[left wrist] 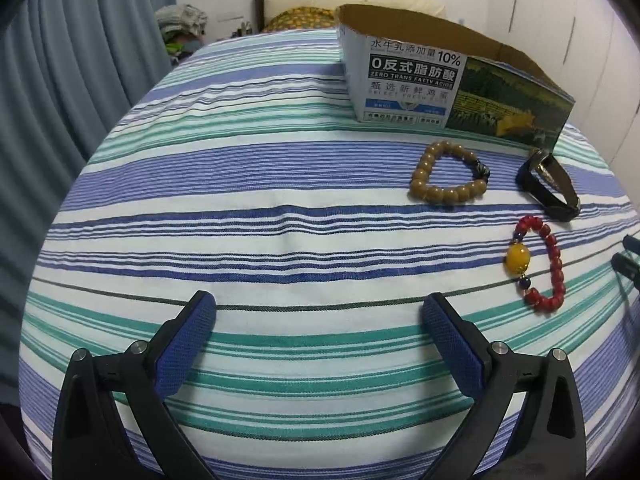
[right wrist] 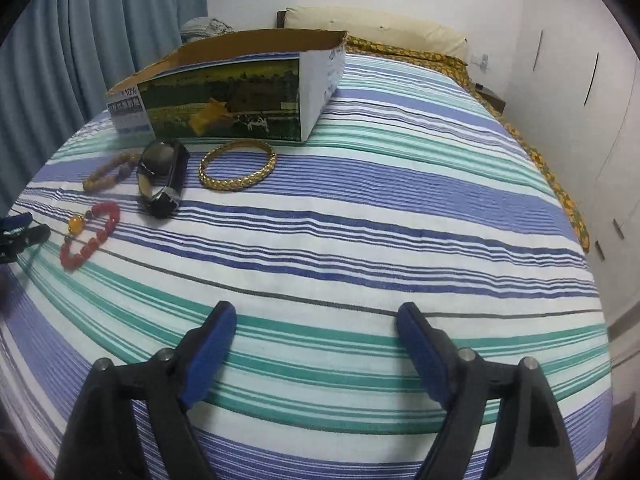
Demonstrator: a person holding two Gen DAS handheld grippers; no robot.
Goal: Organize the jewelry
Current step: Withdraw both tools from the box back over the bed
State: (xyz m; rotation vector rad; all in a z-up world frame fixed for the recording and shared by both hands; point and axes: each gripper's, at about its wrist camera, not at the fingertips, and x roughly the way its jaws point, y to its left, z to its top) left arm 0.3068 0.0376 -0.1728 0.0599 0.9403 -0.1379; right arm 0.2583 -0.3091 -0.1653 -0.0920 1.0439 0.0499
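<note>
On the striped bed lie a tan bead bracelet (left wrist: 448, 178) (right wrist: 110, 171), a black wristwatch (left wrist: 550, 186) (right wrist: 162, 178), a red bead bracelet with a yellow bead (left wrist: 540, 262) (right wrist: 90, 236) and a gold bangle (right wrist: 238, 170). An open cardboard box (left wrist: 440, 76) (right wrist: 240, 96) stands just behind them. My left gripper (left wrist: 318, 312) is open and empty, hovering left of and nearer than the jewelry; it also shows in the right wrist view (right wrist: 18, 234). My right gripper (right wrist: 316, 322) is open and empty, nearer than the jewelry and to its right.
The striped bedsheet (right wrist: 380, 220) covers the bed. A pillow (right wrist: 376, 26) and headboard lie at the far end. Blue curtains (left wrist: 60, 100) hang on the left. White cupboards (right wrist: 592, 100) stand on the right.
</note>
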